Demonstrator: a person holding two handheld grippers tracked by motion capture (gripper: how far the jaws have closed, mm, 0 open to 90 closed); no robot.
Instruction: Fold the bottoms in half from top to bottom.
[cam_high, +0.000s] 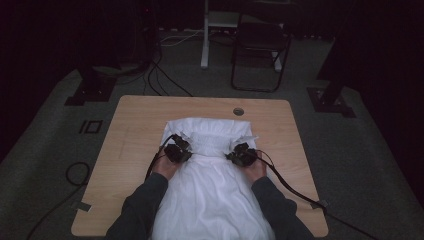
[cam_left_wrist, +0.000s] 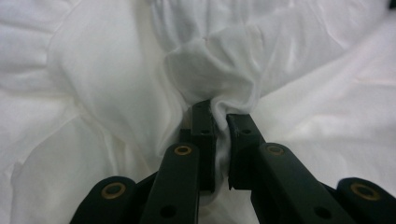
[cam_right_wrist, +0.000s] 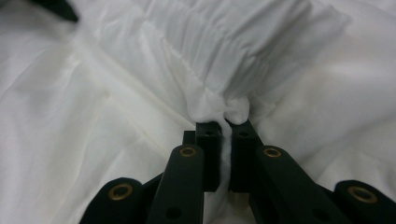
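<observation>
Black jaws of the left hand-held gripper (cam_left_wrist: 218, 122) are pressed together on a small pinch of the white garment (cam_left_wrist: 210, 70), and the soft cloth bunches up just past their tips. The right hand-held gripper (cam_right_wrist: 227, 127) does the same thing: its jaws are squeezed on a little tuft of the same cloth, right at the edge of a band of tight little gathers (cam_right_wrist: 233, 42). From above, the person's two hands come in from the near side, with the left hand-held gripper (cam_high: 177, 151) and the right hand-held gripper (cam_high: 243, 155) side by side and well apart, each at one end of that gathered band. So both hands are equally near the cloth, one on each side of it. The garment (cam_high: 210, 200) is long. Its long way runs from the person's lap, between the two arms, and on past both jaws toward the far side of the tabletop (cam_high: 135, 115). The wide loose part lies behind the jaws, close to the person, and it hangs over the near edge. The folded top part lies just ahead of the jaws. I think the next move is a fold or a pull along that long line, with both hands going together. No box, bin or basket is on the tabletop.
</observation>
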